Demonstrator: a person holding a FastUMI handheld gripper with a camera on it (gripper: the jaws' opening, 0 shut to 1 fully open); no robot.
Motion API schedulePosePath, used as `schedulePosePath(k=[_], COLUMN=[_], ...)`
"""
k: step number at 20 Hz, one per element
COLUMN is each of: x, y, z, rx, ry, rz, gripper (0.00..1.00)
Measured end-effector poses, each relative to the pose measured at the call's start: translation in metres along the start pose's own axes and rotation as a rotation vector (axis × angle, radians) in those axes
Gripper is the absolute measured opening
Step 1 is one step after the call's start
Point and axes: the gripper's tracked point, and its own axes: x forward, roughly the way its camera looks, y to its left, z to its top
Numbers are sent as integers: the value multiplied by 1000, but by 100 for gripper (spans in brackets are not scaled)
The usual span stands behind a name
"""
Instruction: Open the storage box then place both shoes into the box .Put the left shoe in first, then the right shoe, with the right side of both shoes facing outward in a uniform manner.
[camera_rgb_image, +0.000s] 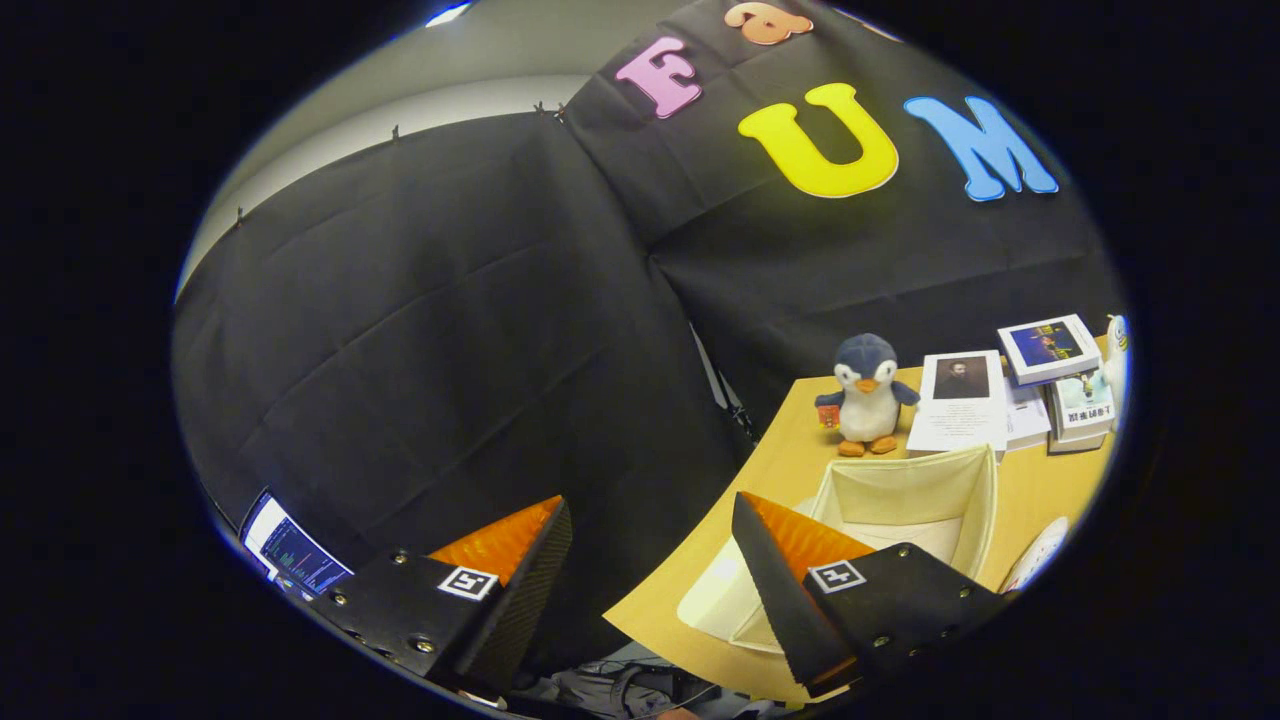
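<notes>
Gripper fingers spread wide, holding nothing; cream fabric storage box open on the tan wooden table, just beyond the right finger; plush penguin toy standing behind the box, beside stacked books.

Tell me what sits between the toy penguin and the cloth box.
Nothing: bare table separates the toy penguin from the open cloth box in the gripper view. The claw hangs open, empty.
</notes>
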Motion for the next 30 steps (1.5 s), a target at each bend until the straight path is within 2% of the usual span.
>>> schedulePosePath(k=[6, 17, 30], x=[-36, -97, -154], y=[-63, -176, -293], z=[16, 10, -43], rx=[-75, -149, -79], ry=[-43, -16, 87], rz=[-152, -399, -582], gripper=[97, 97, 98])
